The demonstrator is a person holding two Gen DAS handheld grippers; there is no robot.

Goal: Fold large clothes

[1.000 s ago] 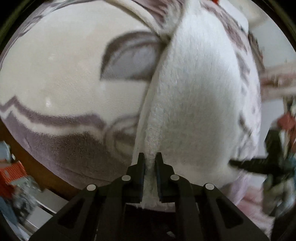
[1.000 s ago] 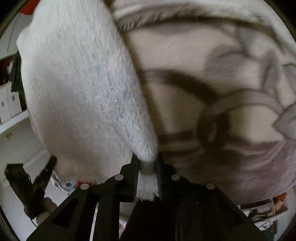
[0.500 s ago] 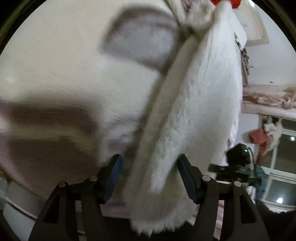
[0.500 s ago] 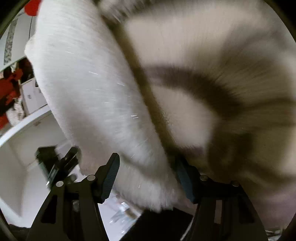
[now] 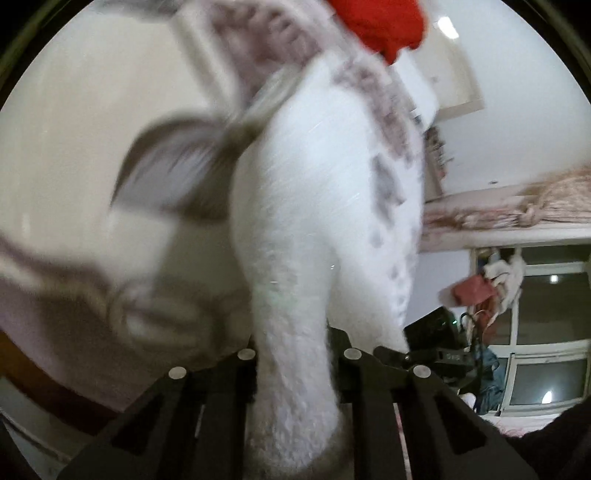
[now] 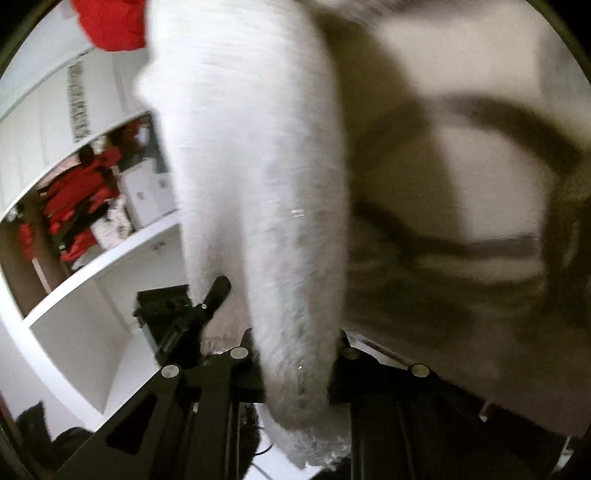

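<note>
A large fleece blanket, cream with grey-purple patterns, fills the left wrist view; its fluffy white underside hangs as a folded edge. That edge runs down between the fingers of my left gripper, whose jaws stand apart around the bunched fleece. In the right wrist view the same white edge passes between the fingers of my right gripper, jaws also apart, with the patterned side to the right. Both views are motion-blurred.
A red object shows at the top of both views. White shelves with red items stand left in the right wrist view. A window, hanging clothes and a black device lie right in the left wrist view.
Both grippers opened from a tight pinch on the blanket edge, then narrowed somewhat around the bunched fleece. Both cameras swung upward, revealing more of the room.
</note>
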